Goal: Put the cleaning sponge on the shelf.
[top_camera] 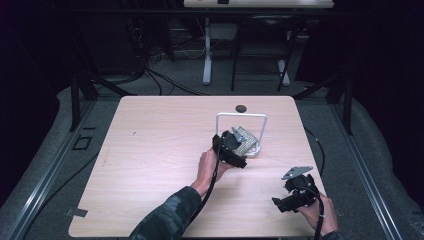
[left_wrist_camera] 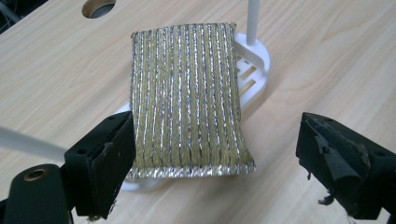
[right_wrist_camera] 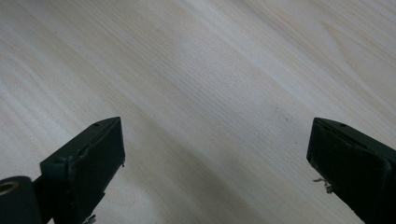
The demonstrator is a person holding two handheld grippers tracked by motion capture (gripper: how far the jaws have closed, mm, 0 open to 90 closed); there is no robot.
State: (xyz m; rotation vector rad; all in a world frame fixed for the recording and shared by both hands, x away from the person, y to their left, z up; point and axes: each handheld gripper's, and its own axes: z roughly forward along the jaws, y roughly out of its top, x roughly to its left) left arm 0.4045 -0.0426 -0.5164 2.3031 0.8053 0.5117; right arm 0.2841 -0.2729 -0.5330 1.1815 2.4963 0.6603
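A gold and silver striped scouring sponge [left_wrist_camera: 187, 98] lies on a small white slotted rack [left_wrist_camera: 254, 63] with a white wire frame [top_camera: 241, 116] over it. In the high view the sponge [top_camera: 245, 141] rests in the middle right of the table. My left gripper [left_wrist_camera: 212, 163] stands open just before the sponge's near end, its jaws wide apart on either side and holding nothing. The left gripper [top_camera: 235, 150] sits right at the rack in the high view. My right gripper [right_wrist_camera: 215, 168] is open over bare wood, near the front right corner of the table [top_camera: 295, 197].
The light wooden table [top_camera: 160, 150] has a round cable hole [top_camera: 241, 108] behind the rack. A second table's legs and cables stand on the floor beyond. The table's left half is bare wood.
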